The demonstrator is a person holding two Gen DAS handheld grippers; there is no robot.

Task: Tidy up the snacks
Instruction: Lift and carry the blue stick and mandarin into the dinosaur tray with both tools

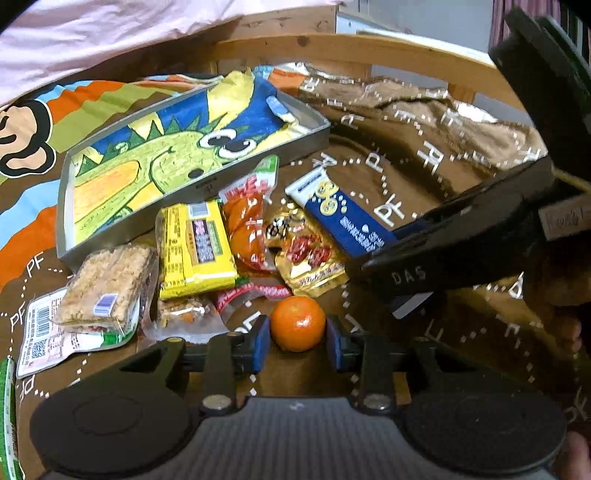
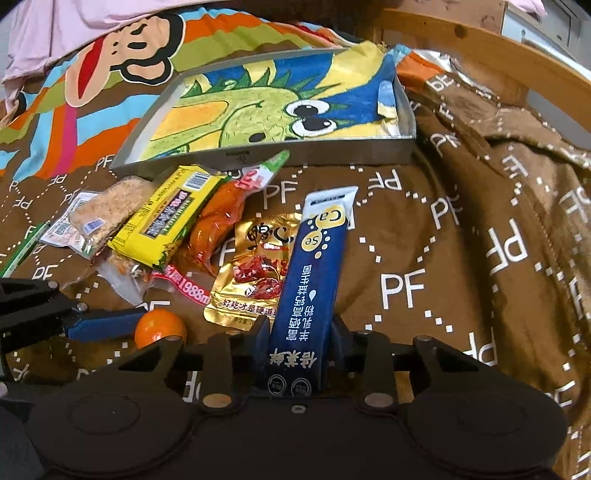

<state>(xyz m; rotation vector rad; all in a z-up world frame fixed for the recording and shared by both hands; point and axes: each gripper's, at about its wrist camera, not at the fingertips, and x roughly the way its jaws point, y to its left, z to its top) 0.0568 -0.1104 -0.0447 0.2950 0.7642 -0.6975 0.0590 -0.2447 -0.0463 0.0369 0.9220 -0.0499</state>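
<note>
A metal tray (image 1: 258,158) (image 2: 325,151) lined with a cartoon cloth lies on the brown bedspread. In front of it is a pile of snacks: a yellow packet (image 1: 195,247) (image 2: 166,218), an orange-red pouch (image 1: 245,225) (image 2: 218,218), a gold pouch (image 1: 306,254) (image 2: 255,266) and a rice bar (image 1: 107,284) (image 2: 110,210). My left gripper (image 1: 297,343) has its blue pads on either side of a small orange (image 1: 298,323) (image 2: 159,328). My right gripper (image 2: 299,345) is shut on a long blue sachet (image 2: 317,280) (image 1: 343,218).
A wooden bed rail (image 1: 369,51) (image 2: 480,48) curves behind the tray. Pink bedding (image 1: 92,33) lies at the back left. A white flat packet (image 1: 40,332) lies left of the pile. The bedspread to the right (image 2: 480,258) holds only folds.
</note>
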